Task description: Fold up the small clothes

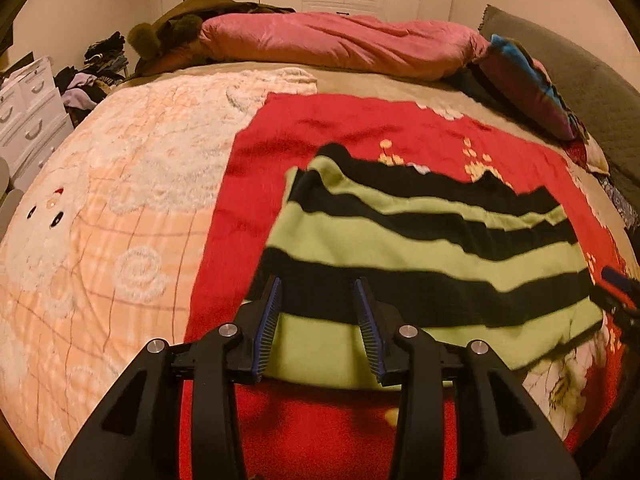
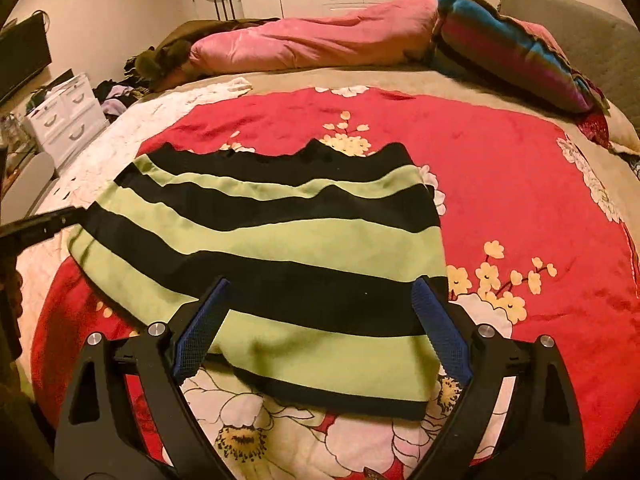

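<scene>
A small garment with green and black stripes (image 1: 420,248) lies flat on a red flowered blanket (image 1: 248,168); it also shows in the right wrist view (image 2: 288,248). My left gripper (image 1: 318,288) is open and empty, hovering over the garment's near left edge. My right gripper (image 2: 320,292) is wide open and empty, above the garment's near edge. The right gripper's tip shows at the far right of the left wrist view (image 1: 618,284). The left gripper shows at the left of the right wrist view (image 2: 44,224).
The bed has a peach plaid blanket (image 1: 100,220) on the left. A pink duvet (image 1: 340,44), a striped pillow (image 2: 508,48) and a grey headboard (image 1: 580,80) lie at the back. White drawers (image 1: 28,108) and a pile of clothes (image 1: 92,76) stand left of the bed.
</scene>
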A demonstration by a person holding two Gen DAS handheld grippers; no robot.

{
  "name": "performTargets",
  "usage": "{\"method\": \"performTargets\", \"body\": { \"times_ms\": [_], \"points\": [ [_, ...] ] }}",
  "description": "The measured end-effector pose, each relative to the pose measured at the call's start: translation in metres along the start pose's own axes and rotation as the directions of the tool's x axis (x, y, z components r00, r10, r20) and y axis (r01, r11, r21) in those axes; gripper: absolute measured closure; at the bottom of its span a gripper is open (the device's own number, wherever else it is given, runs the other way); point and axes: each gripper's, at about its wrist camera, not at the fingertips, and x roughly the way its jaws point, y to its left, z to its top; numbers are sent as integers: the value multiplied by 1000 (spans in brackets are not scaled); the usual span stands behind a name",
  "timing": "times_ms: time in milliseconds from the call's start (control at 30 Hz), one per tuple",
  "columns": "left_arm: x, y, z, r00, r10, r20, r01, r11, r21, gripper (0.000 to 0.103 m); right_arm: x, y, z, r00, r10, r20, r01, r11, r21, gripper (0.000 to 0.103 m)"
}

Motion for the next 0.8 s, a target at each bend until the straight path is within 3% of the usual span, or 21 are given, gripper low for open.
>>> {"method": "performTargets", "body": {
  "times_ms": [233,533,800],
  "points": [
    [19,3,-17,996,28,-81,-26,999,22,64,4,6,-5,1000,-4,-23,3,1000,-15,18],
    [31,7,-29,995,11,-103,-11,1000,-2,63,41,-10,-27,978,-53,-203,54,999,1,18],
    [29,9,-35,995,-1,-98,0,1000,-8,63,41,-12,-32,976,-44,-211,47,999,12,15]
  ]
}}
